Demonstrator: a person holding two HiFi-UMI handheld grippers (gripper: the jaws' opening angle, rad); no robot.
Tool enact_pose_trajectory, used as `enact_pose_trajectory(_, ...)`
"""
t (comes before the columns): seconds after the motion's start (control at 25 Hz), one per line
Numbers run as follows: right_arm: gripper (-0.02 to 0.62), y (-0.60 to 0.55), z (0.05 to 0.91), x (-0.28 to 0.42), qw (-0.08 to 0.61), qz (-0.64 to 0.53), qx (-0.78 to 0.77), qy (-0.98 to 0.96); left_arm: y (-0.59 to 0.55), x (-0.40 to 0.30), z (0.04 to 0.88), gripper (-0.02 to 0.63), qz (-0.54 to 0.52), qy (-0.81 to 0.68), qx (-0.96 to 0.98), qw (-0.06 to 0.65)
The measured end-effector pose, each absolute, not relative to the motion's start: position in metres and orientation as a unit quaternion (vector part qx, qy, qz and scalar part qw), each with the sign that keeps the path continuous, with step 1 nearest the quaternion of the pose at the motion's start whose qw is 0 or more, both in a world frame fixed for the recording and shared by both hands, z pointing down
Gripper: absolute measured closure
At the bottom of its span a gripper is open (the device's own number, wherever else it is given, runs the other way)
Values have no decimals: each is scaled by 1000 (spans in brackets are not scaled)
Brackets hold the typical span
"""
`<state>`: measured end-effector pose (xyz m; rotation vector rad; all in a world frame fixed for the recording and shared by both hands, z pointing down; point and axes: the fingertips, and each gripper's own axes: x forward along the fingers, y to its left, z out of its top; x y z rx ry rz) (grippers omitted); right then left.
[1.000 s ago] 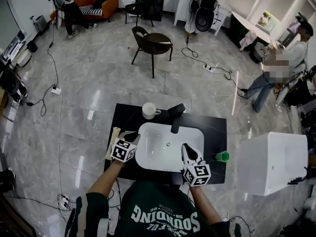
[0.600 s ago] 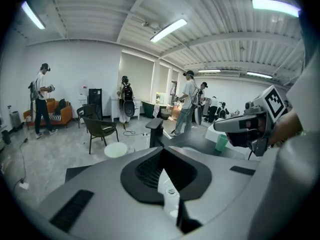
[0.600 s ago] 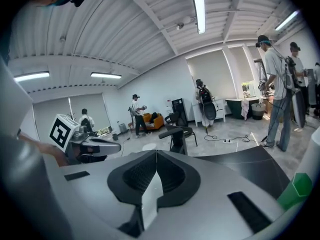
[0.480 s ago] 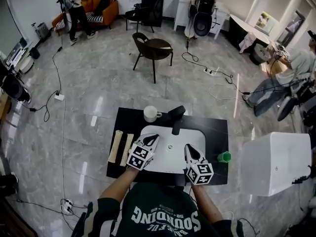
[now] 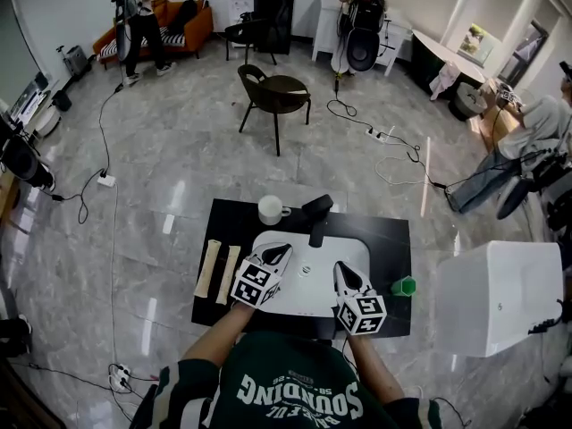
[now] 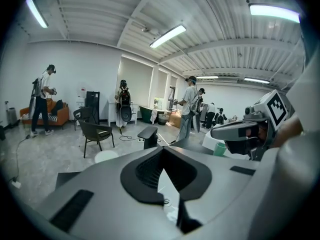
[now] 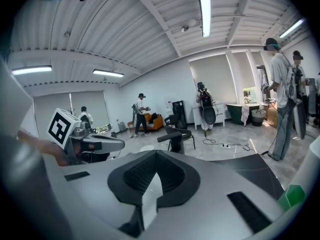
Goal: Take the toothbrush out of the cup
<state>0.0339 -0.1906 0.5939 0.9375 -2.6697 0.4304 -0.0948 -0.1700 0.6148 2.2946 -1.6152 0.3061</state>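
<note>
1. Left gripper point(image 5: 275, 255) has swung in from the counter's left edge, where it sat beside the beige rolls a second ago, and now hangs over the white basin point(image 5: 359, 250). Its jaws have come together and there's nothing between them.
2. Right gripper point(image 5: 342, 272) hasn't budged: same spot over the basin's right half, jaws together, nothing held.
3. Toothbrush: too small to make out in either cup from where I stand.
4. White cup point(image 5: 269, 209) stands on the black counter point(image 5: 393, 238) behind the basin, well apart from both grippers.
5. Black faucet point(image 5: 316, 213) rises just beside that cup, its spout reaching over the basin's back edge, roughly between the right gripper and the cup.
6. Green cup point(image 5: 404, 285) sits at the basin's right, near the right gripper.
7. Two beige rolls lie side by side on the counter's left end, one outer point(image 5: 209, 268), one inner point(image 5: 230, 273).
8. White box point(image 5: 496, 295) stands just right of the counter; a dark chair point(image 5: 273, 88) is well beyond it, and cables trail across the floor.
9. The count: two grippers, two cups, two rolls, one faucet, one basin.
</note>
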Motion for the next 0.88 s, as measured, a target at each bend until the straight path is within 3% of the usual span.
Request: enact_pose_trajectory(0.88, 555, -190, 599, 31, 157, 151, 319, -923, -171, -95, 626, 595, 115, -553, 806, 176)
